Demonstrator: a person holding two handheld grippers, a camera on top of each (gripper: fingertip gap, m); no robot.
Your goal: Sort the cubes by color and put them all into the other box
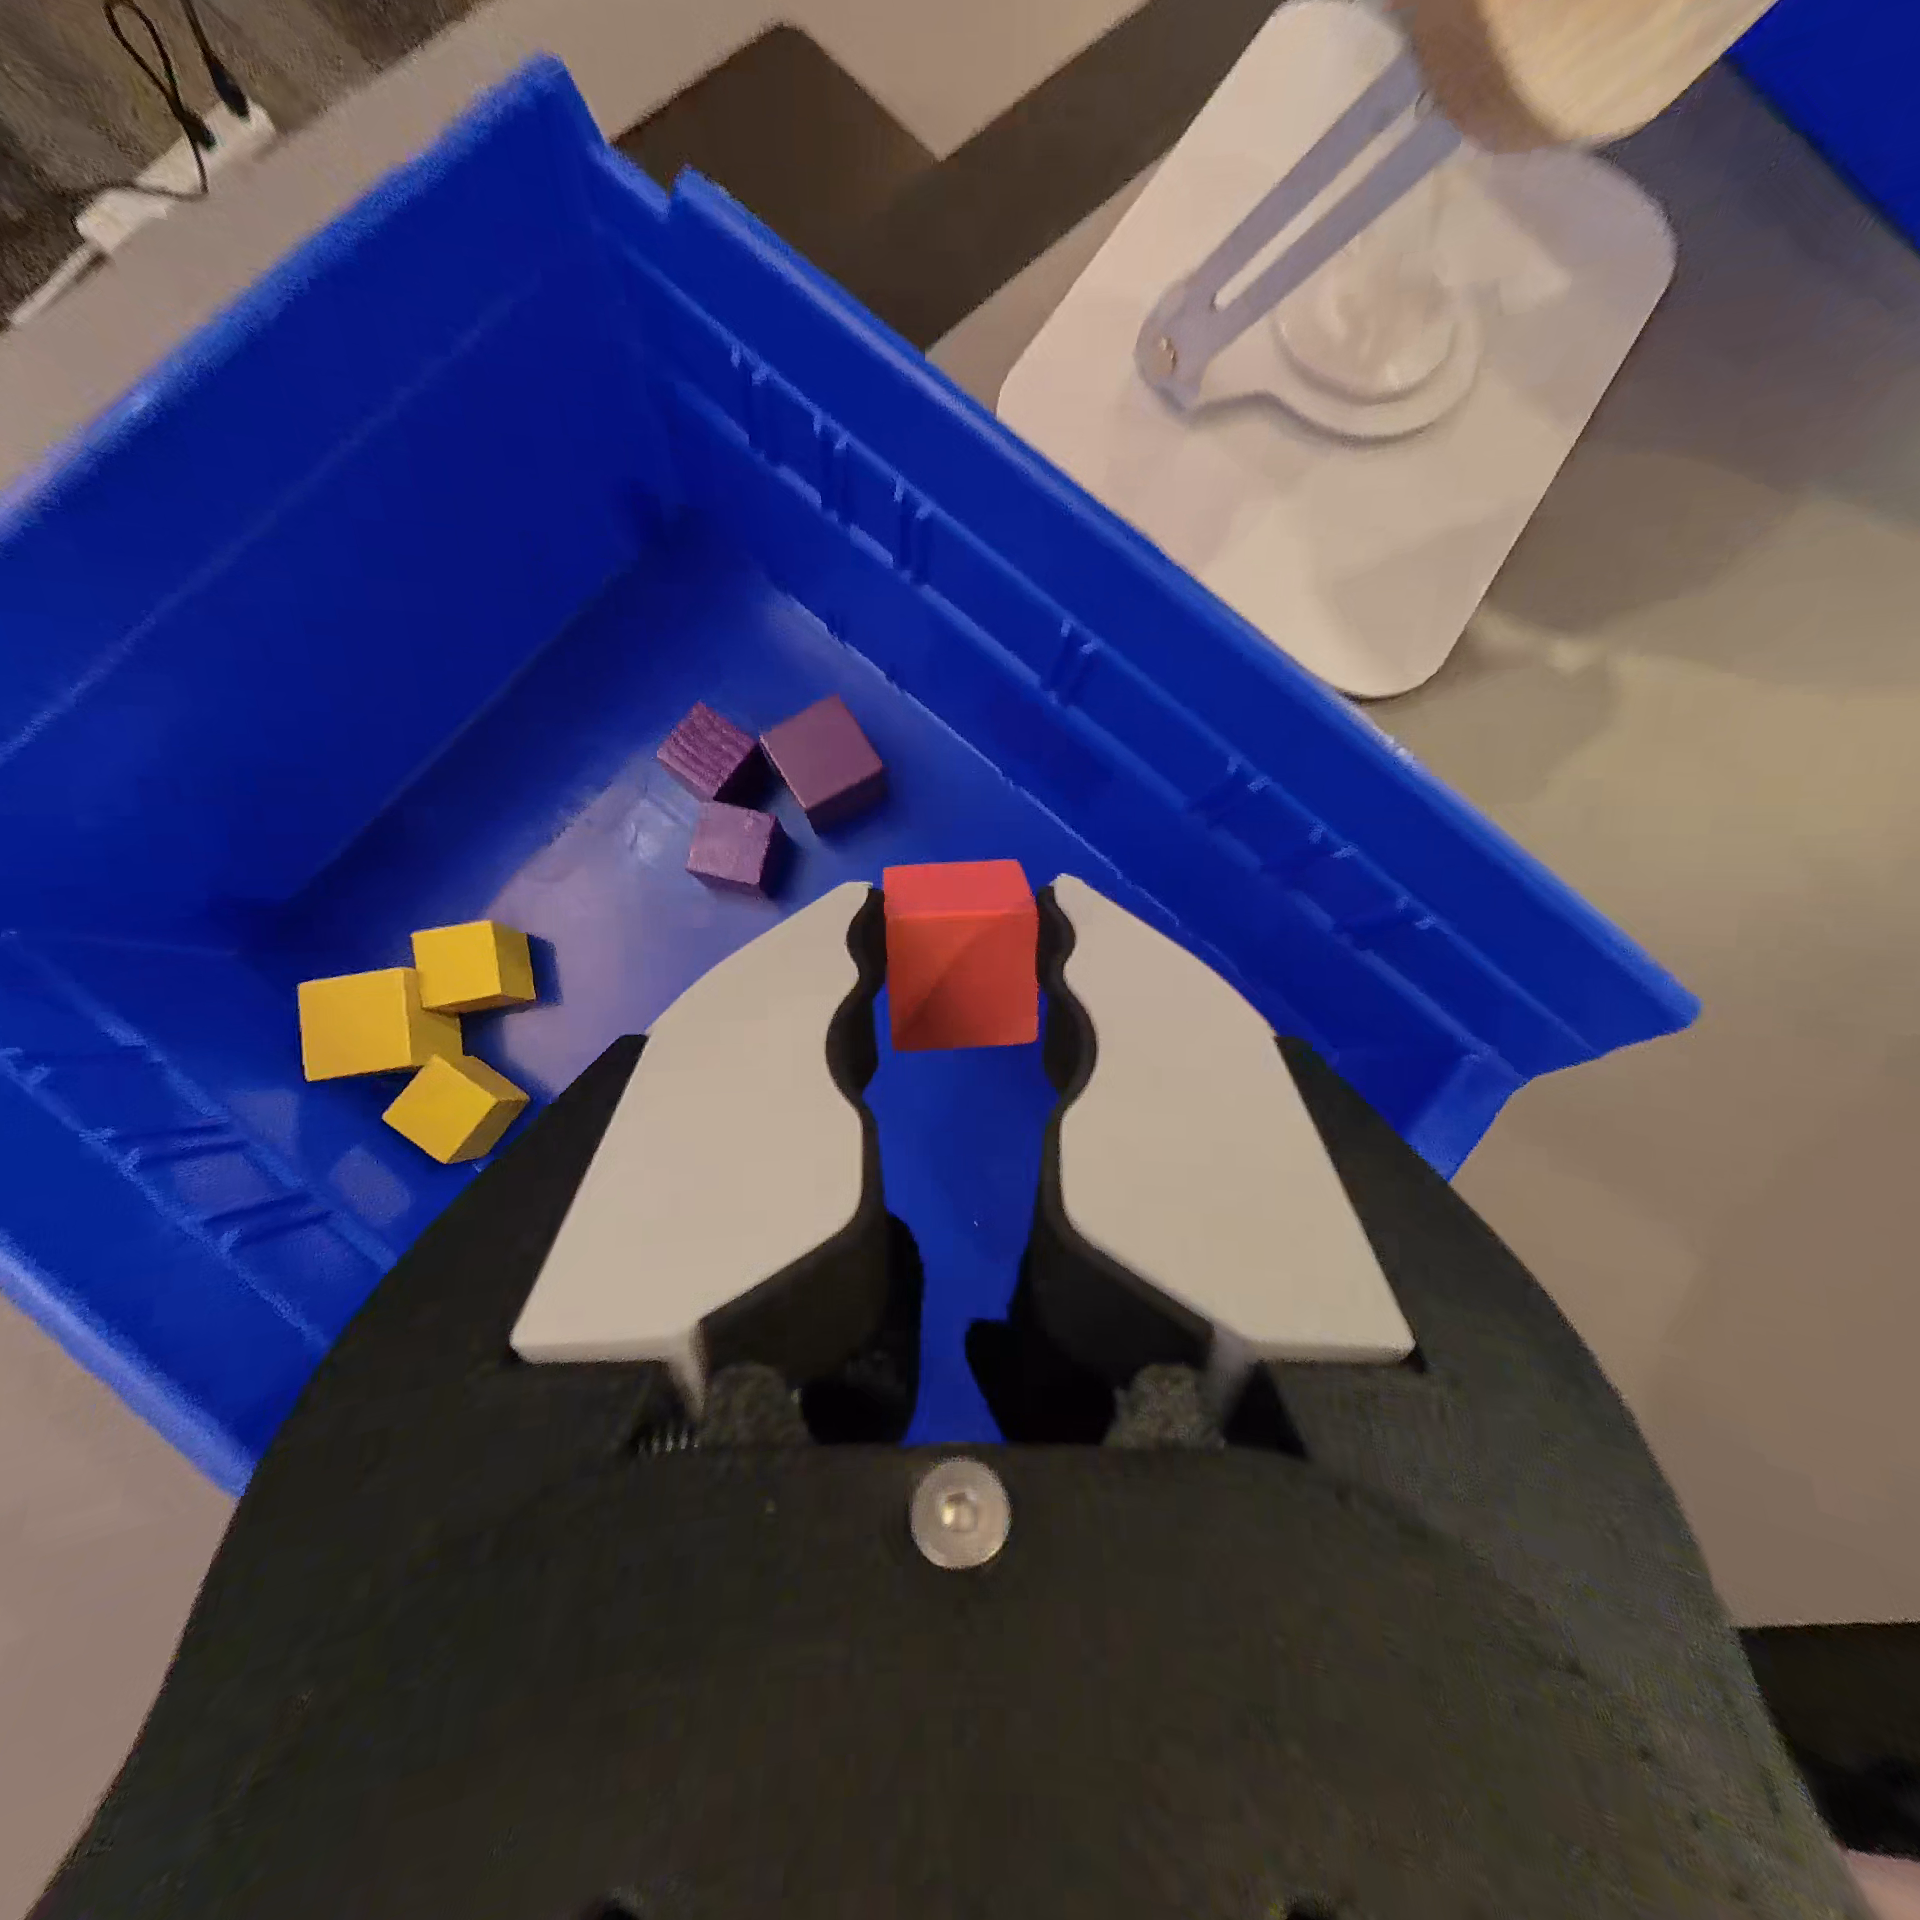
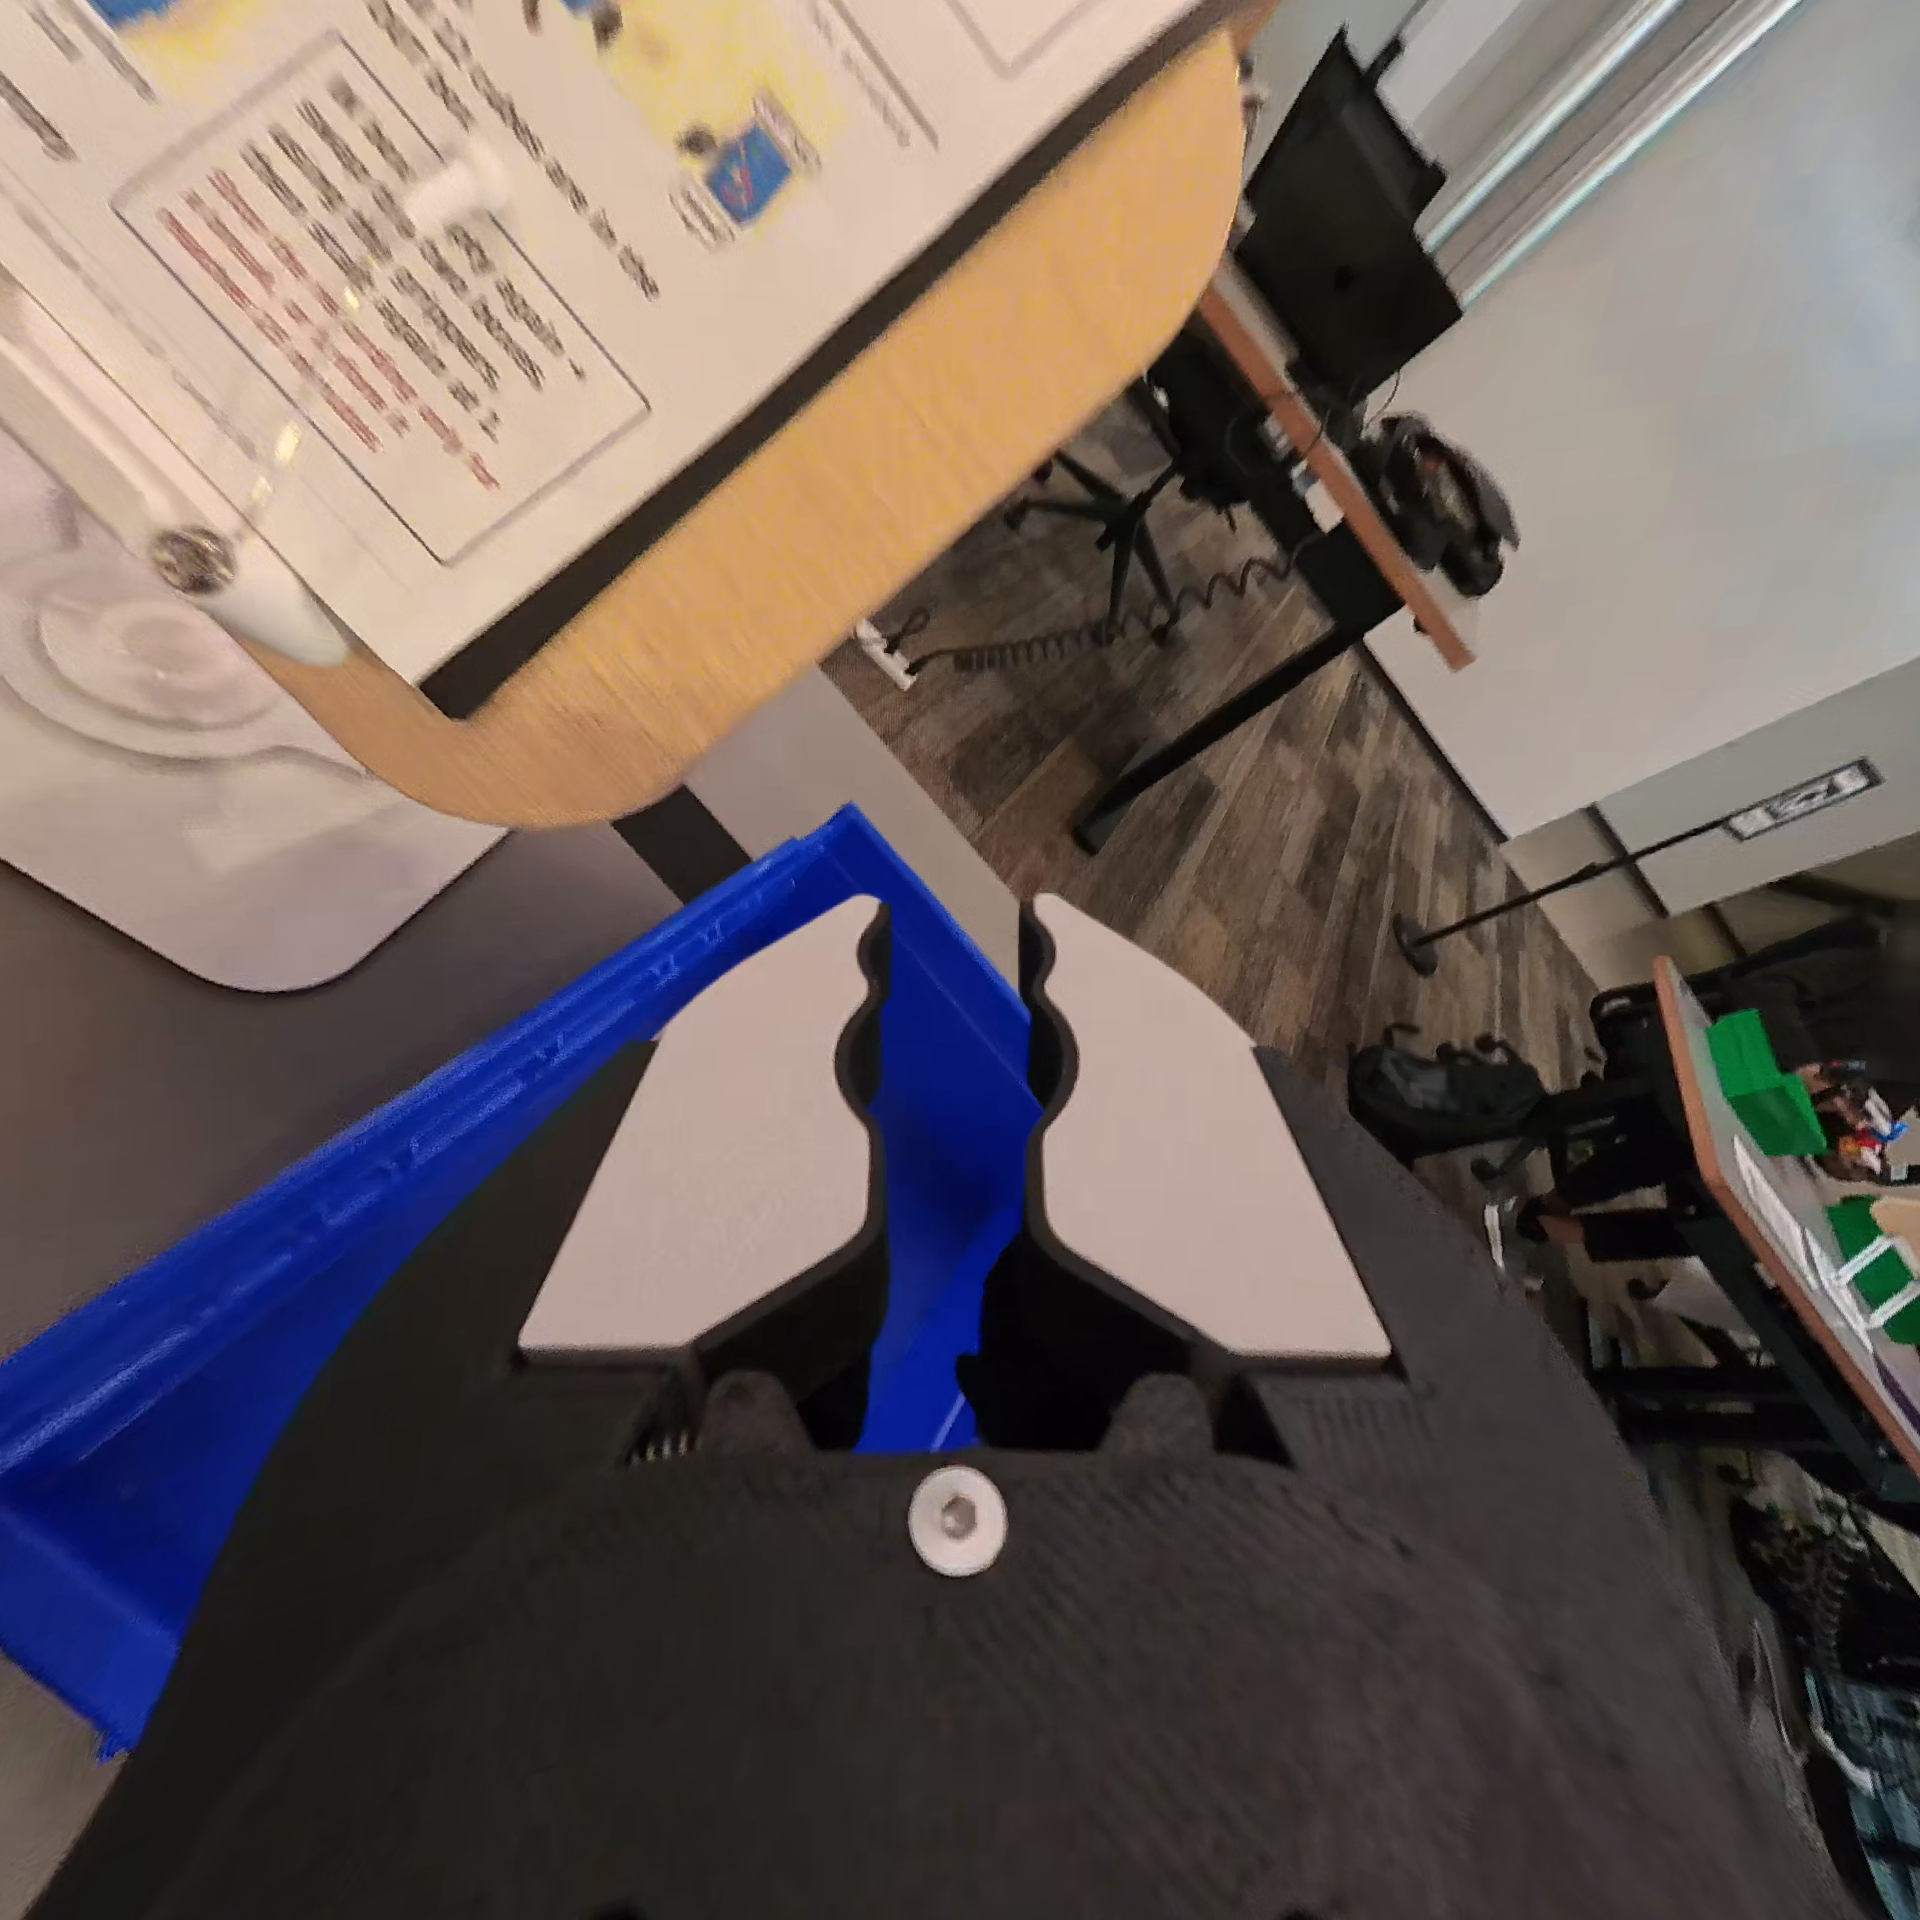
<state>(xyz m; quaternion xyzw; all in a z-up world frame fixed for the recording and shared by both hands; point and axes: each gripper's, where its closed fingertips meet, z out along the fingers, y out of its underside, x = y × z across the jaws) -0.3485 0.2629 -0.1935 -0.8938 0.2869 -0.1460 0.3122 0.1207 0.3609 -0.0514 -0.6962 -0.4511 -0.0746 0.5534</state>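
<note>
The left gripper (image 1: 958,951) pinches a red cube (image 1: 961,954) between both pads, above the floor of the blue box (image 1: 395,582). In the box lie 3 purple cubes (image 1: 774,774) and 3 yellow cubes (image 1: 416,1023), grouped apart. The right gripper (image 2: 956,997) stands spread with nothing between its fingers, over a blue bin (image 2: 343,1174).

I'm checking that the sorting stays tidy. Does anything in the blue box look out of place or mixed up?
Nothing stands out. In the blue box three yellow cubes sit clustered together and three purple cubes form their own group apart from them. The red cube is held above the box floor by the left gripper.
</note>
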